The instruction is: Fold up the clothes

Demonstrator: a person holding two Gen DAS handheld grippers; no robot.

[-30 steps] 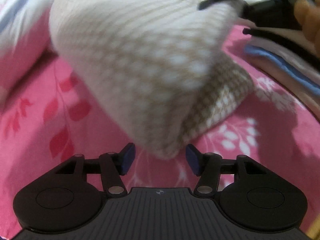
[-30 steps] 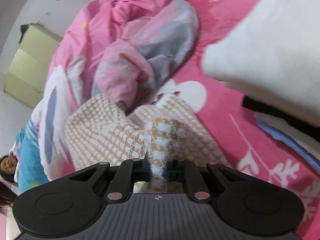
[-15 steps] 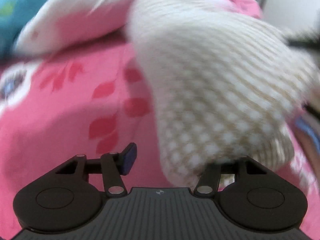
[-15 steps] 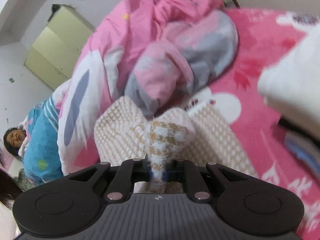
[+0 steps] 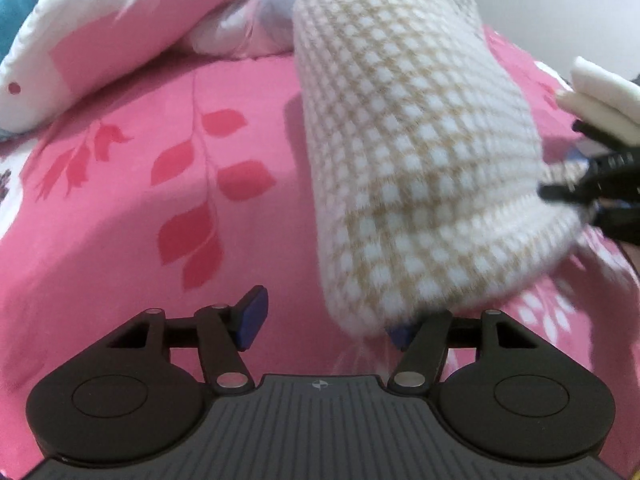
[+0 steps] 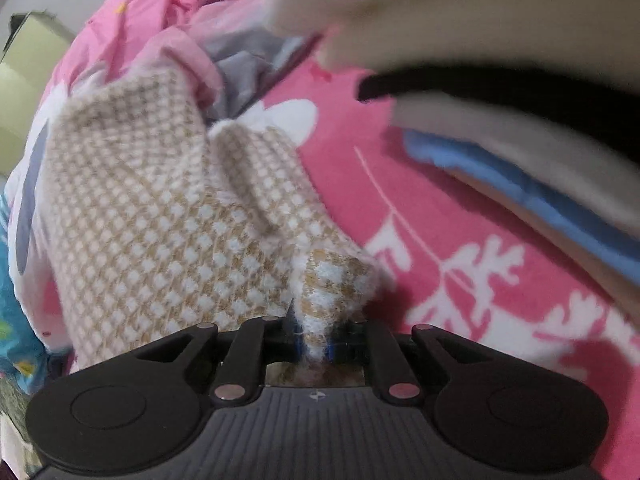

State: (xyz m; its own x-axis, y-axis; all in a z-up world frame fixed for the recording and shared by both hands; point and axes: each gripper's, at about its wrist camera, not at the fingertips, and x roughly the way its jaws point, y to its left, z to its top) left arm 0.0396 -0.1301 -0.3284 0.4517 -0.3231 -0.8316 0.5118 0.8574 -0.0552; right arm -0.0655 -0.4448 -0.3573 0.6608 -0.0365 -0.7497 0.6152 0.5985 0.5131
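**Checked knit held up by one corner over the pink bed**

Beige-and-white checked knit garment (image 5: 420,152) hanging bunched above the pink floral bedsheet (image 5: 140,208), pinched at one thick edge by the right gripper (image 6: 314,346). Fingers there pressed together on a doubled wad of the knit, the rest trailing away toward the crumpled pink duvet (image 6: 168,20). Left gripper (image 5: 324,326) just beneath the drooping lower end, fingers apart, the near blue pad (image 5: 252,316) clear and the far one half hidden behind the fabric; holding nothing.

Stack of folded clothes (image 6: 520,152) close on the right side, white, black and blue layers.

Likely trouble from here:
- Single pinch on a fluffy, heavy knit: prone to sliding out under its own weight.
- Swinging lower end able to miss the open left fingers, or to be caught several layers thick, spoiling a clean fold.
- Drift toward the stack risks knocking it askew.
- Snagging on the duvet possible if laid down too far back.
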